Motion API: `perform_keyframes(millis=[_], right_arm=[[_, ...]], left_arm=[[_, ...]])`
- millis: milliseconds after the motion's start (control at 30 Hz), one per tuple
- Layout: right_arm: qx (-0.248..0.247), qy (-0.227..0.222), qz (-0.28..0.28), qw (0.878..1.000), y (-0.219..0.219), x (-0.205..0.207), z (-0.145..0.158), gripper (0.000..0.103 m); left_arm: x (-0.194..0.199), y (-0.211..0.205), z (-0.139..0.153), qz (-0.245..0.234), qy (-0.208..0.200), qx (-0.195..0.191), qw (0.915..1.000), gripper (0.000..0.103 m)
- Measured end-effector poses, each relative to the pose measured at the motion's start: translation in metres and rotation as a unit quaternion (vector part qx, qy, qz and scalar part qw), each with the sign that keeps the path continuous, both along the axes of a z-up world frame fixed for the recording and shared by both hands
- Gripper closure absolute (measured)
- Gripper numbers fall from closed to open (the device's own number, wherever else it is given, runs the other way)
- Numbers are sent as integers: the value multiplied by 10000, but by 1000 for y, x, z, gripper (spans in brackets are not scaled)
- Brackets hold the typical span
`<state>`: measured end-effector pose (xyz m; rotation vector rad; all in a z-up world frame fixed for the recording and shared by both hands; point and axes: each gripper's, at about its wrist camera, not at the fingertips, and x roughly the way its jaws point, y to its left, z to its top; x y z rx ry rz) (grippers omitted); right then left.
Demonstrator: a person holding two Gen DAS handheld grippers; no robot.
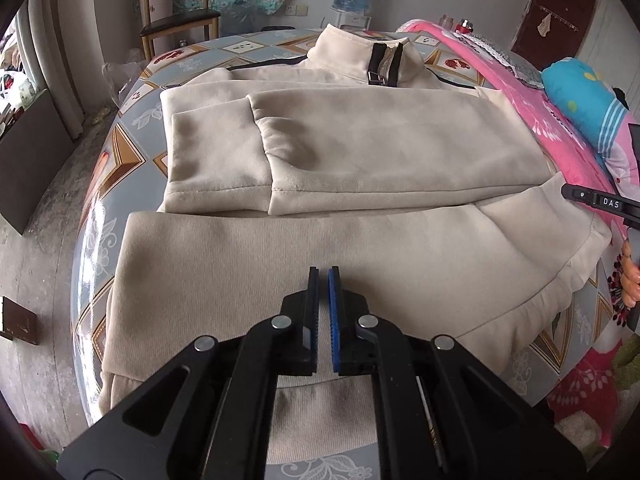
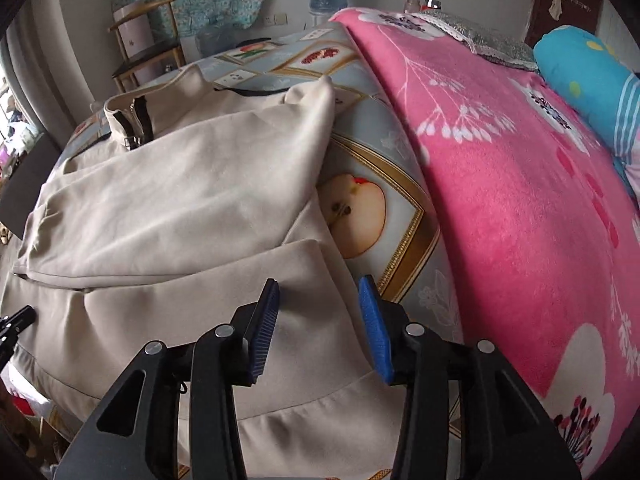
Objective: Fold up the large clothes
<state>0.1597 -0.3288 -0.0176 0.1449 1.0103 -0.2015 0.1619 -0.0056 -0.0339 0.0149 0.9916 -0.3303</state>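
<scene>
1. Jacket [image 1: 360, 148]: a large beige zip-neck jacket lies flat on the patterned table [image 1: 120, 148], collar at the far side, hem at the near edge. Both sleeves are already folded in across the chest; the near part is a wide smooth band of cloth.

2. Left gripper [image 1: 323, 276]: its pads are clenched, with only a sliver of gap and no cloth seen between them. It hangs over the middle of the near band, pointing steeply down.

3. Right gripper [image 2: 318, 286]: its jaws stand partly apart and hold nothing. Beneath them is the jacket's right near edge, where cloth meets the table beside an apple print [image 2: 356, 220]. A pink blanket [image 2: 520, 200] lies just right of that.

4. Step in hand, as a judgement: sleeves look done, and the lengthwise fold, hem toward collar, seems to come next.

5. Next move likely calls for the left tongs to open, then both to pinch the near hem, well apart, and lift evenly so the tucked sleeves are not dragged loose.
</scene>
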Motion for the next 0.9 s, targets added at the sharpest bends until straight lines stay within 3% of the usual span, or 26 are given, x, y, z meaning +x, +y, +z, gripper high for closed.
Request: perform_keyframes(millis=[300,367,467,700,900], right_arm=[[-348,-197,563,9976,22,5,6,64],[-433,-67,659,9969,24,11,-1,74],[-140,-166,654,9976,21,12,-1,91],[-69,-1289,337,9911,24,-7,50,95],[150,-745,58,9971,4,21,-8,95]], left_arm=[[0,-1,1,46,-2,38,10000,97],[0,-2,1,58,-6,46,10000,97],[0,-2,0,59,-18,51,10000,97],[0,-2,1,90,-26,57,9999,97],[-2,-1,0,43,-111,86,9999,97]])
